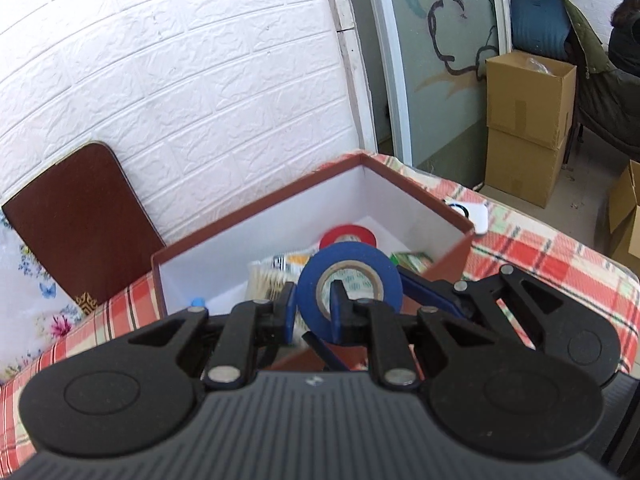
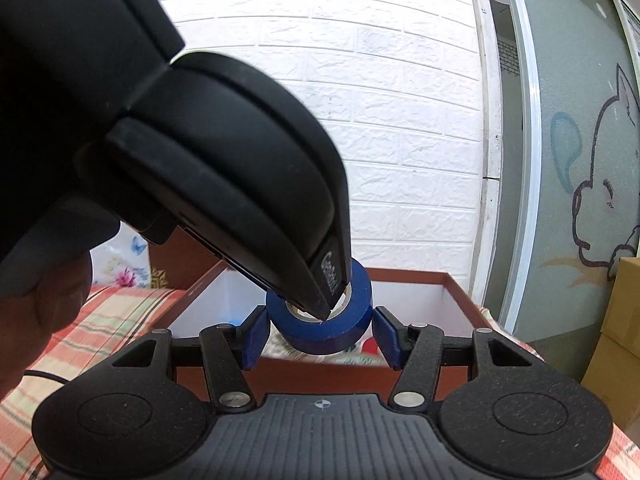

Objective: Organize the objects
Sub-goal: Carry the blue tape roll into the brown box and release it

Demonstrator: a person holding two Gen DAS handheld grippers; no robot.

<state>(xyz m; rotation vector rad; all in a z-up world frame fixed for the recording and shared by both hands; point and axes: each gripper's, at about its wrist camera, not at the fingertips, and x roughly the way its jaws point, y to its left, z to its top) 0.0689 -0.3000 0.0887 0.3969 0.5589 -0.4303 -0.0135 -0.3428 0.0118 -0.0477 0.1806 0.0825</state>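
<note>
Far left in the left wrist view, a flat dark-brown leatherette board with rounded corners (image 1: 76,220) is seen leaning against the white embossed brick-pattern wall (image 1: 180,80). Below it a floral cloth (image 1: 24,300) is seen, and beside that the red, green and cream plaid cloth (image 1: 540,256) covering the surface.

In the centre, an open rectangular cardboard box with a red-brown outside and white inside (image 1: 256,220) is set on the plaid cloth. A red tape roll (image 1: 348,235) and some printed packets (image 1: 276,276) are seen lying inside it.

The blue ring-shaped roll of matte tape (image 1: 352,280) is held above the box's near edge. The left gripper (image 1: 312,312) is clamped on the roll's wall, one blue pad through the cardboard core, the other outside. In the right wrist view, the left gripper's black body blocks the upper left, hiding part of the box.

The right gripper (image 2: 322,336) is held around the same blue roll, its ribbed blue pads (image 2: 256,338) standing just off either side; contact cannot be confirmed.

To the right, a small white device (image 1: 474,216) is seen on the cloth beyond the box. Further right, two stacked brown cartons (image 1: 528,120) are noted on the floor.
</note>
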